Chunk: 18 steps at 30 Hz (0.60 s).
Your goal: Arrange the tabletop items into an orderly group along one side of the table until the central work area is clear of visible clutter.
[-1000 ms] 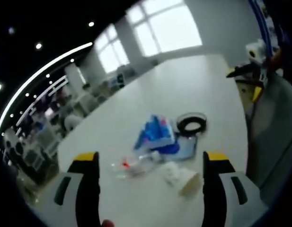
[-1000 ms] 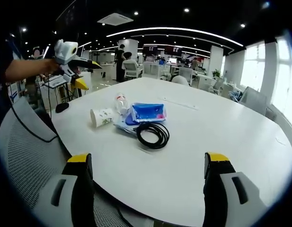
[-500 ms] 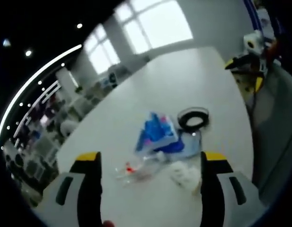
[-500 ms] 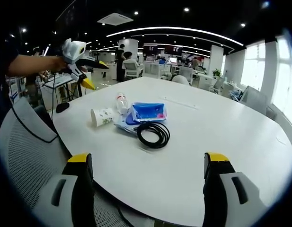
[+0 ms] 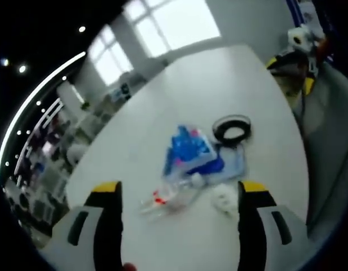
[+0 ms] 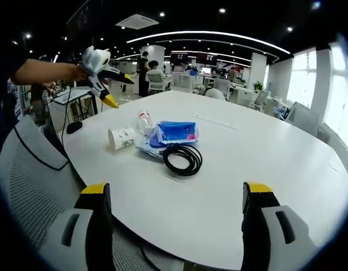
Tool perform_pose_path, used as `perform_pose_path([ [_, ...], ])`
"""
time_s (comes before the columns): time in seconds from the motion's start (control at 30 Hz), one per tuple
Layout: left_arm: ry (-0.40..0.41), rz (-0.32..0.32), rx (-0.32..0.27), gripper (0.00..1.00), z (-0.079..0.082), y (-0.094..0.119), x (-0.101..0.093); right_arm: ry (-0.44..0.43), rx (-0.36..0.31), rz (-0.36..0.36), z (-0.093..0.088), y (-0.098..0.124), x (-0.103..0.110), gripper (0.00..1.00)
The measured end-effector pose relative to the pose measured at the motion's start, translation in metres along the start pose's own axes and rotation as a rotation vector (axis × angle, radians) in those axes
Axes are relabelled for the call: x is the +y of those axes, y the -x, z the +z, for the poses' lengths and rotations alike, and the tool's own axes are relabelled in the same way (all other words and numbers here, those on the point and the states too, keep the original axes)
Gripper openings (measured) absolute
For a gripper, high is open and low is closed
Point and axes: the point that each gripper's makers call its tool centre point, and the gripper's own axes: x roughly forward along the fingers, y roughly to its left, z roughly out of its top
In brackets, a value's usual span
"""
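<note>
Table (image 6: 264, 152) smooth matt white; bottle (image 6: 144, 122) clear plastic; cup (image 6: 120, 139) paper; cable (image 6: 183, 160) black rubbery.

round tabletop (image 6: 264, 152): plain white
coiled cable (image 6: 183, 160): black
flat plastic pouch (image 6: 176, 132): blue, pink marks
paper cup (image 6: 121, 139): white, faint green print
clear plastic bottle (image 6: 144, 120): red label
gripper jaws: black, yellow tips
</note>
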Motion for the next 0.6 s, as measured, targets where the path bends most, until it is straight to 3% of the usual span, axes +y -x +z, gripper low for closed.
perform_pose_path([
  [0.6, -0.094, -0.070, 0.084, 0.75, -0.020, -0.017, 0.005, -0.002, 0.004, 0.003, -0.001, 0.001, 0.001, 0.96],
])
